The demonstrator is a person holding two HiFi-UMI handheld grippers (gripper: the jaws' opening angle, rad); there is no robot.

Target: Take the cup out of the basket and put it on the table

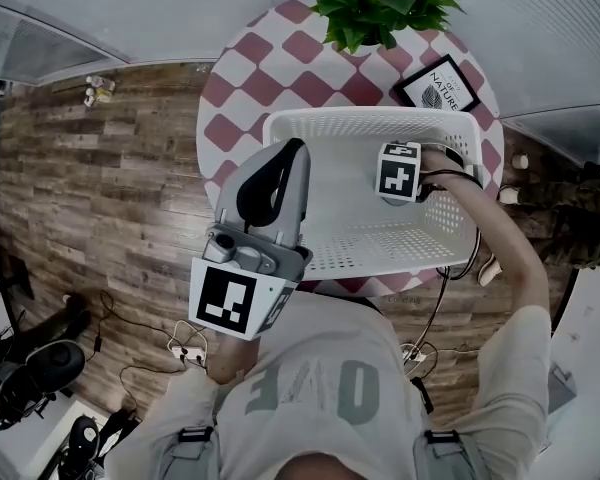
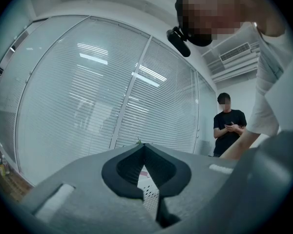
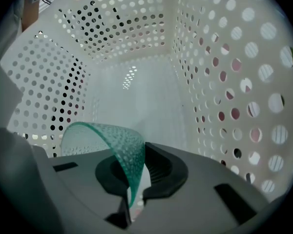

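A white perforated basket (image 1: 360,116) stands on the round red-and-white checked table (image 1: 270,78). My right gripper (image 1: 398,173) reaches down inside it, and its jaws are hidden under the marker cube in the head view. In the right gripper view, the right gripper (image 3: 136,155) is shut on the thin wall of a translucent green cup (image 3: 112,140). The cup's rim arches up to the left between the pads, close to the basket's wall (image 3: 136,33). The head view does not show the cup. My left gripper (image 1: 292,150) is held up in front of the chest, outside the basket, shut and holding nothing (image 2: 144,147).
A potted plant (image 1: 380,8) and a framed picture (image 1: 437,84) stand on the table behind the basket. Cables and a power strip (image 1: 190,348) lie on the wooden floor. A person in black (image 2: 229,126) stands by the window blinds.
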